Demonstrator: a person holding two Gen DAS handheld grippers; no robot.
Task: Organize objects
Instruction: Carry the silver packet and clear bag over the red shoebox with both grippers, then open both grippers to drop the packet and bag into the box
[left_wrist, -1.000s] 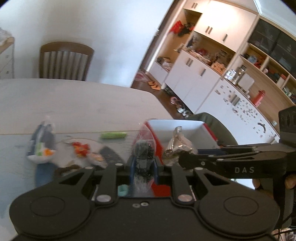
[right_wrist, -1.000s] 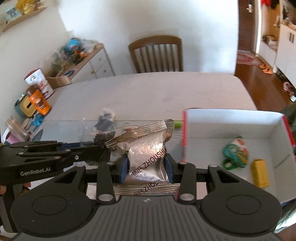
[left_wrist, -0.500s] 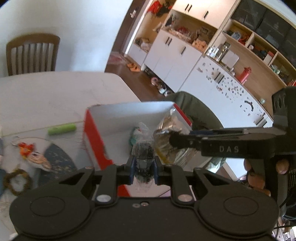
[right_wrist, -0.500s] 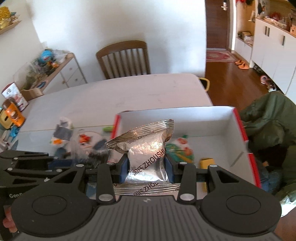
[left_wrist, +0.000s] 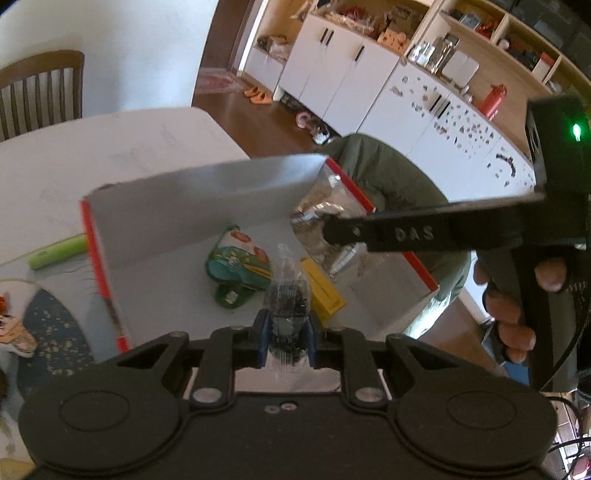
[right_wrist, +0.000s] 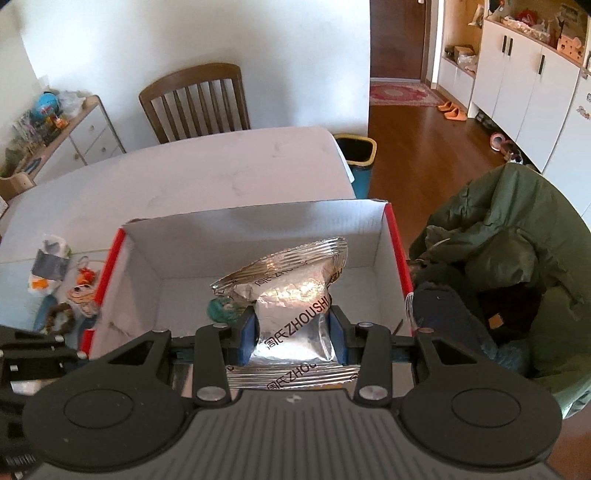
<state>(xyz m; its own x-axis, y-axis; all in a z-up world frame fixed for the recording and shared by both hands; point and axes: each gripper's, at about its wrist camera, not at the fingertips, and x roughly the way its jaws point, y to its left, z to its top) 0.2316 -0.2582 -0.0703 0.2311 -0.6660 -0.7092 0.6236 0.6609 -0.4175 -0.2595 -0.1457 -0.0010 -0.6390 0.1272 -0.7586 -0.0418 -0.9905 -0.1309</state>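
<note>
Left gripper (left_wrist: 286, 341): jaws clamped on a small clear packet (left_wrist: 287, 295) with dark contents; held above the open box.
Right gripper (right_wrist: 291, 338): jaws clamped on a silver foil bag (right_wrist: 291, 291) printed "ZHOUSHI"; held above the open box, toward its right side.
Right gripper in the left view (left_wrist: 424, 230): reaches in from the right, the foil bag (left_wrist: 321, 225) at its tip near the box's far right corner; a person's hand (left_wrist: 517, 306) grips its handle.
Box (right_wrist: 147, 258): white inside, red edges, open top; sits on the bench (right_wrist: 184, 184).
Box contents: a green patterned pouch (left_wrist: 238, 267) and a yellow block (left_wrist: 323, 291) lie on the floor of the box (left_wrist: 184, 206), just beside each other.
Bench, left of the box: a green stick (left_wrist: 57, 253) lies just outside the left wall; a grey packet (right_wrist: 50, 264), small orange trinkets (right_wrist: 83, 284) and a brown ring (right_wrist: 61, 317) lie farther left.
Surroundings: a wooden chair (right_wrist: 195, 103) at the far side of the bench; a green coat (right_wrist: 509, 236) right of the box; white cabinets (left_wrist: 351, 74) along the wall.
</note>
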